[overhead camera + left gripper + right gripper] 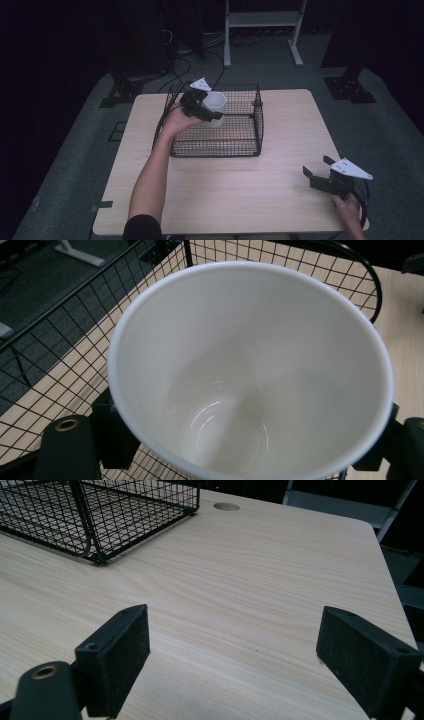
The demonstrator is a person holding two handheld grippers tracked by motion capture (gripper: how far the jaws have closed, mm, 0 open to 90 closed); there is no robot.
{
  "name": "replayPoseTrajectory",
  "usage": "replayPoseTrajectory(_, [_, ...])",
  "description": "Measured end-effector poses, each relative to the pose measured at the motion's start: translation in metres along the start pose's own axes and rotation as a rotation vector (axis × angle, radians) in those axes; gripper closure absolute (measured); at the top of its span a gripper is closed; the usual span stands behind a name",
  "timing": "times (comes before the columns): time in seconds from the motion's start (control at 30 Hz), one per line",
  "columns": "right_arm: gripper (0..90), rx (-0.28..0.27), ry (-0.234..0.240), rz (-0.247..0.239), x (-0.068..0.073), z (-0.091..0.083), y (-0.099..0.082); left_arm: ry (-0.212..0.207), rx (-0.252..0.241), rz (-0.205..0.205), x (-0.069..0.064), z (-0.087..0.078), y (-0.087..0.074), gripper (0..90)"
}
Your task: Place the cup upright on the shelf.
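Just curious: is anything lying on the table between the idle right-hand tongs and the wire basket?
No. In the right gripper view, only bare wooden table lies between the right tongs and the wire basket.

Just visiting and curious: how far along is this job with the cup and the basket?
Picked up: the left gripper is shut on the white cup, holding it over the wire basket. Not yet set down. The right gripper waits open over the table.
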State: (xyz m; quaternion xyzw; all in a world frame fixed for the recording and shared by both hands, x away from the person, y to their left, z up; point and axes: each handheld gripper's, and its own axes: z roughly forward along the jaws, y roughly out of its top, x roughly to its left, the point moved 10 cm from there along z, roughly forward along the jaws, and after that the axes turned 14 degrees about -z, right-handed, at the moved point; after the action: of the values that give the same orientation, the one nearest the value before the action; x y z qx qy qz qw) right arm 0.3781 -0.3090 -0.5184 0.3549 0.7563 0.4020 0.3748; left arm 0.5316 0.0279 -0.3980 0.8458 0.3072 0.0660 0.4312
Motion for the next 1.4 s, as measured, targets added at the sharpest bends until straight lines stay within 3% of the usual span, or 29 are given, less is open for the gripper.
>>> replayPoseTrajectory(0.53, [13.1,0.000,-0.001,0.001,0.000,0.000,0.000,-0.012,0.036,0.018,0.007,0.024,-0.010,20.4])
replayPoseTrajectory(0.63, [13.0,0.001,-0.001,0.001,0.000,0.000,0.000,-0.031,0.038,0.008,0.008,0.027,-0.012,20.4])
replayPoseTrajectory(1.4, [13.1,0.003,-0.004,0.001,0.000,0.000,0.000,-0.045,0.071,-0.019,0.013,0.051,-0.027,20.4])
